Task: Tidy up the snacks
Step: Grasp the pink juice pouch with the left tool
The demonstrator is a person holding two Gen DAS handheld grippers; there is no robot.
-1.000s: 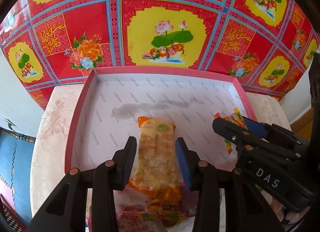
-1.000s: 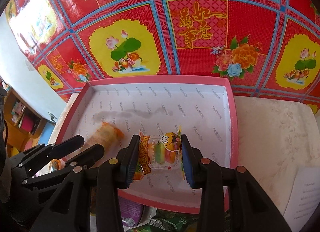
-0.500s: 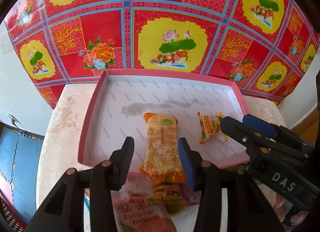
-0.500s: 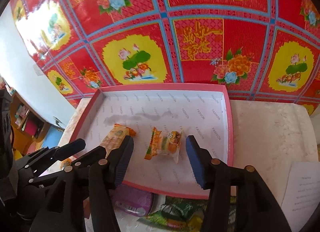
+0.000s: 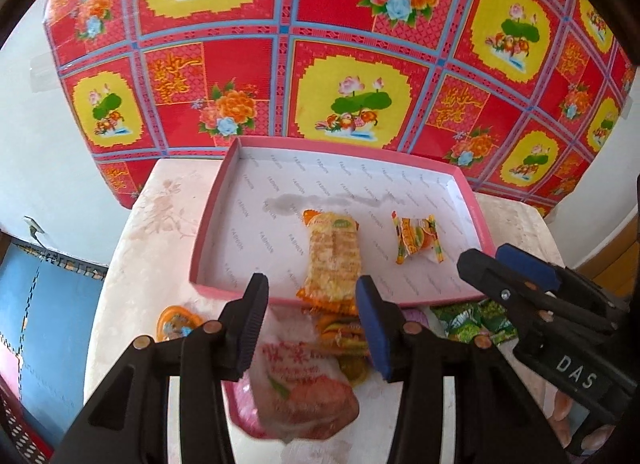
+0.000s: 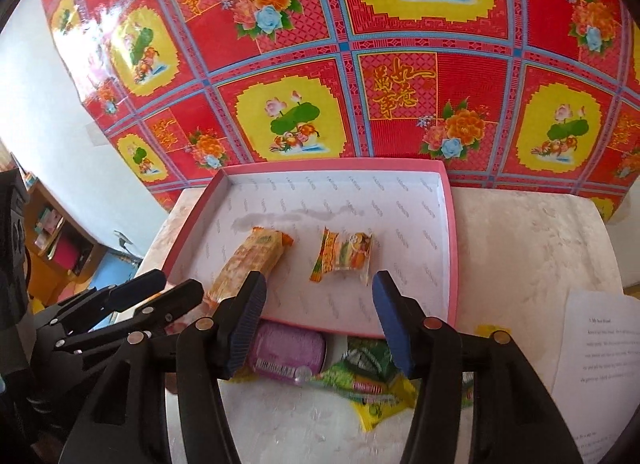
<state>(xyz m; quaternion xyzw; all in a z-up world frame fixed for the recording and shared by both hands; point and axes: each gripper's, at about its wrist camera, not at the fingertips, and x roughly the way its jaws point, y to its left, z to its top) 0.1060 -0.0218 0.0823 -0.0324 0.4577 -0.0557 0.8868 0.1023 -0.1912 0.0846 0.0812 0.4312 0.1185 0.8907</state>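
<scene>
1. Snacks lie in the pink box (image 6: 450,248) at the table's (image 6: 520,248) far edge.
2. The long cracker pack (image 5: 332,256) rests mid-box, touching the near wall.
3. The small candy packet (image 6: 344,254) lies beside it, apart.
4. Left gripper (image 5: 310,316) and right gripper (image 6: 320,306) are both open and hold nothing.

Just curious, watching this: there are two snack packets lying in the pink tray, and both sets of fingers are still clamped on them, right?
Not quite. Two packets do lie in the pink tray: the long cracker packet and the small cartoon packet. But neither is held. In both wrist views the left gripper and right gripper stand open, pulled back, with nothing between their fingers.
</scene>
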